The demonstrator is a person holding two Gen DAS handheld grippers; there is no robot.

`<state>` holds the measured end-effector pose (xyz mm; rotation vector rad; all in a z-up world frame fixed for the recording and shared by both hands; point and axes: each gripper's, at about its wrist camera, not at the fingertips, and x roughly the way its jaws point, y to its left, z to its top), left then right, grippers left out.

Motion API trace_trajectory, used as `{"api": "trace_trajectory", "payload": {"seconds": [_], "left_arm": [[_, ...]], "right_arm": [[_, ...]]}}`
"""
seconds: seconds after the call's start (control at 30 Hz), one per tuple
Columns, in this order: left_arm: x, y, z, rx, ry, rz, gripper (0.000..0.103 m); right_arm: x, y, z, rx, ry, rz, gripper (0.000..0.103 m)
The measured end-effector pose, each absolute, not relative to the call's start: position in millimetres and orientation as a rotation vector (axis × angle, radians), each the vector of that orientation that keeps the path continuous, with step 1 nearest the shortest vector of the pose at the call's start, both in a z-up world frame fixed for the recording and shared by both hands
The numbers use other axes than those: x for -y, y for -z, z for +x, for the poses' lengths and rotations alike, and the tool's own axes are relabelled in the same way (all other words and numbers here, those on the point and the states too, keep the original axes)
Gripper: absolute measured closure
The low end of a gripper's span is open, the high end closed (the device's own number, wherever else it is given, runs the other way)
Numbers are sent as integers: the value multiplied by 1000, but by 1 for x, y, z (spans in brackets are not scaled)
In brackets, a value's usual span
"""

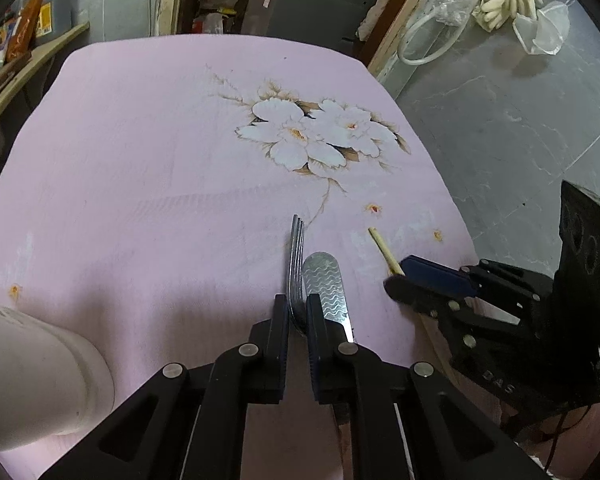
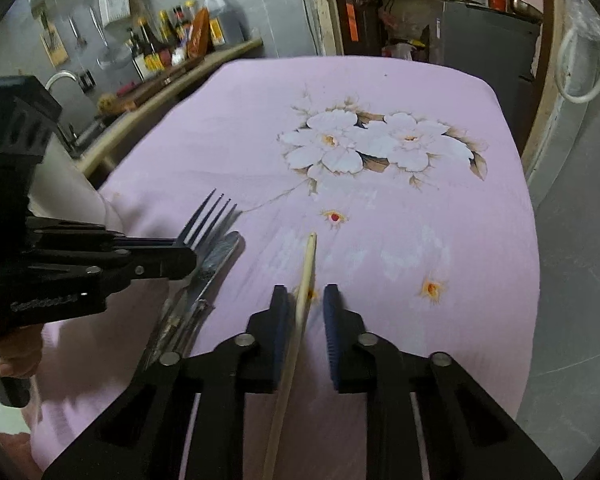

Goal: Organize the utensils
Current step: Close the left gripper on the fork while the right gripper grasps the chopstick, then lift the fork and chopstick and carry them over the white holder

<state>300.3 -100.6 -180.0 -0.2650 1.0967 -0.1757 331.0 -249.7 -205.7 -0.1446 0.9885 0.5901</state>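
My left gripper (image 1: pixel 297 306) is shut on a steel fork (image 1: pixel 295 264), tines pointing forward, held just above the pink flowered cloth (image 1: pixel 148 152). A steel knife (image 1: pixel 327 284) with a wavy-patterned end lies on the cloth right beside the fork. In the right wrist view the fork (image 2: pixel 208 218) and the knife (image 2: pixel 216 260) show at the left, with the left gripper (image 2: pixel 180 258) on the fork. My right gripper (image 2: pixel 306 300) is open, its fingers either side of a pale wooden chopstick (image 2: pixel 306 276) lying on the cloth. The chopstick's tip (image 1: pixel 384 250) also shows in the left wrist view, by the right gripper (image 1: pixel 402 276).
A white cylindrical container (image 1: pixel 32 372) stands at the near left of the table. A counter with bottles (image 2: pixel 172 44) runs along the left wall. The table's right edge (image 1: pixel 448 196) drops to a grey floor. A fridge (image 1: pixel 312 4) stands beyond the far edge.
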Motion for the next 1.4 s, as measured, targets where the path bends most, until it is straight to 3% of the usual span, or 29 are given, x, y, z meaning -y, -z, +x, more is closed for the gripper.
{"api": "trace_trajectory", "payload": {"seconds": [0.1,0.13,0.33,0.9,1.4], "left_arm": [[100,181,305,-1111,179,-266,93],[100,181,307,-1118,181,-270,93],[103,175,307,-1110,185,-245,95],[92,89,256,-846,240,-223,100],[8,3,224,-629,267,-304,100]], "right_arm": [[246,203,335,-1027,-574,-153,91],[245,203,337,-1035,-569,-150,98],[259,192,334,-1016,-546,-6,99],[316,107,266,-581,-408,445,99],[229,22,214,-268,-407,374,99]]}}
